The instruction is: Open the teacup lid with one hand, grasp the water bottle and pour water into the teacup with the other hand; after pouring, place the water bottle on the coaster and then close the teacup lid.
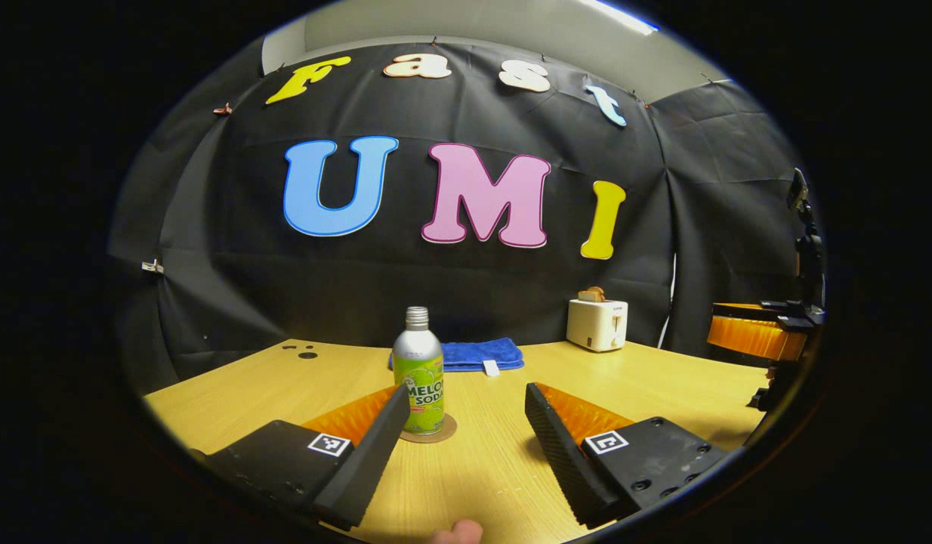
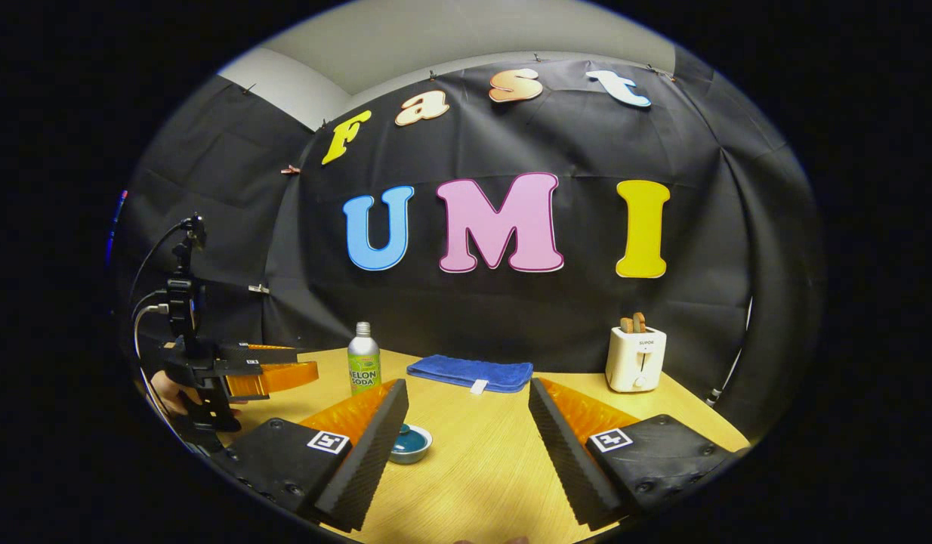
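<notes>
A silver bottle with a green label (image 1: 419, 370) stands upright with its cap on, on a round brown coaster (image 1: 441, 434) on the wooden table. My left gripper (image 1: 466, 400) is open just short of it, the bottle a little left of the gap. In the right gripper view the bottle (image 2: 363, 366) stands farther back. A small teacup with a teal lid (image 2: 411, 443) sits close by, half hidden behind one finger of my open right gripper (image 2: 466, 393). The left gripper (image 2: 243, 374) hangs over the table's left edge.
A folded blue towel (image 1: 477, 353) lies at the back of the table (image 1: 662, 385), with a white toaster (image 1: 597, 323) to its right. The right gripper (image 1: 768, 332) shows at the far right edge. A hand (image 2: 160, 389) holds the left gripper.
</notes>
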Motion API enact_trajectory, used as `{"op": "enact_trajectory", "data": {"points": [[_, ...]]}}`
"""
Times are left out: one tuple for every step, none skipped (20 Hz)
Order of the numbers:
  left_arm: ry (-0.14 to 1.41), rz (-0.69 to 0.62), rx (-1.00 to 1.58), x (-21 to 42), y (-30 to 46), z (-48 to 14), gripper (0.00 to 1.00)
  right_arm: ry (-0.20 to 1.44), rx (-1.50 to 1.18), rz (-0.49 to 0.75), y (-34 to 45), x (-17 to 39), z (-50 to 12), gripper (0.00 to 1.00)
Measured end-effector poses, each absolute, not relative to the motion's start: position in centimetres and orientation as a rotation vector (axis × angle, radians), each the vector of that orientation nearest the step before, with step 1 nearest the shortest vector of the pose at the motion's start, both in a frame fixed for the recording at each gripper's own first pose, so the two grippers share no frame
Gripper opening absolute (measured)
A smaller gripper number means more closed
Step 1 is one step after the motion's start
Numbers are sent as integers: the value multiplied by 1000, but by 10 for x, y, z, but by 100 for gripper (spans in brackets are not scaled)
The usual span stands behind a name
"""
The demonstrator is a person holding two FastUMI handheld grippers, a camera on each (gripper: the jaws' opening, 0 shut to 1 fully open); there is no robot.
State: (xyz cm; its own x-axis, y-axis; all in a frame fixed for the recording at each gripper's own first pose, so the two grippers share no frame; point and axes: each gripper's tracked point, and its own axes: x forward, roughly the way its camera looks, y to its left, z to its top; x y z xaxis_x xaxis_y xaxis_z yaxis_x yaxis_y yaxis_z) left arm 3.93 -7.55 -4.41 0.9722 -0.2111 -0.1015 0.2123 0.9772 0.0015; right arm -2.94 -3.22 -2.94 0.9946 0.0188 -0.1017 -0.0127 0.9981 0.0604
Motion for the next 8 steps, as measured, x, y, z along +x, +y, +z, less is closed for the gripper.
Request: {"op": "enact_trajectory", "data": {"points": [[103,-208,13,40,-73,-45,97,106,61,19,-32,-29,-31,99],[105,-204,14,41,-71,-45,97,109,62,20,-31,-29,-32,99],[105,-201,16,41,-70,-46,97,110,62,21,-30,-28,-32,99],[106,-202,19,40,-70,-46,97,112,62,20,-30,-29,-33,99],[106,-203,23,39,-72,-46,97,114,65,21,-30,-29,-33,99],[102,-205,26,39,-72,-44,97,114,69,22,-30,-29,-33,99],[100,-208,28,39,-74,-44,97,113,72,21,-30,-28,-32,99],[98,-212,30,38,-75,-43,97,111,72,20,-30,-29,-31,99]]}}
